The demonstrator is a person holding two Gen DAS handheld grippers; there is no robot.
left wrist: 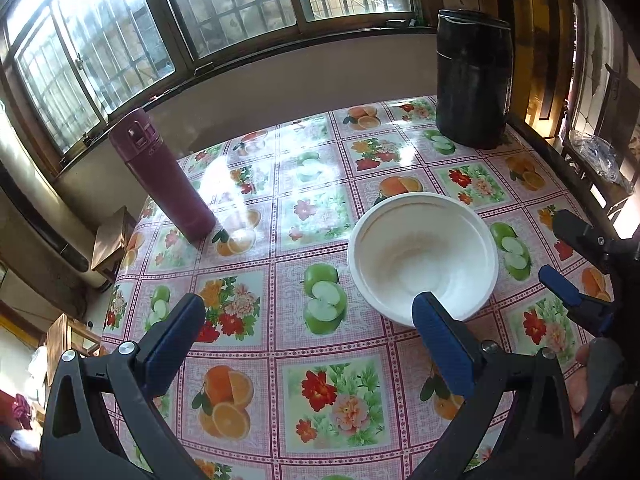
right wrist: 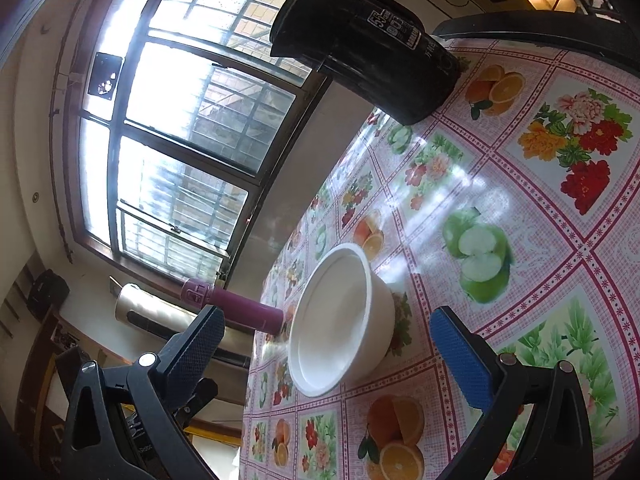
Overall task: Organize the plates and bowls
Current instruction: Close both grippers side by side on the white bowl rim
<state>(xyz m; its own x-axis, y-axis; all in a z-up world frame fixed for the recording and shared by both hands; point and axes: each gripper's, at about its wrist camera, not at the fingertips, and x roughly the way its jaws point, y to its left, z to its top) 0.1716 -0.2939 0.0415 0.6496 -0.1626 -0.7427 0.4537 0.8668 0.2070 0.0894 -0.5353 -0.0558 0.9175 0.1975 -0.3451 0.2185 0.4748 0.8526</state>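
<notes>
Bowl (left wrist: 423,258) upright on bench (left wrist: 280,240), right of centre, just beyond left gripper (left wrist: 308,344). Left gripper and right gripper (right wrist: 328,344) both spread wide, empty. Advise: straddle near rim, one finger inside, close gently, lift level; thin wall, likely flexes.

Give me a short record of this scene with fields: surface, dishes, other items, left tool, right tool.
surface: table with a fruit-and-flower tablecloth
dishes: one white bowl, upright, empty; no plates visible
other items: purple thermos bottle standing at the left, black cylindrical container at the far right corner
left tool: left tool open, holds nothing, its right finger in front of the bowl's near rim
right tool: right tool open, holds nothing, camera strongly tilted, bowl between its fingers in view
</notes>
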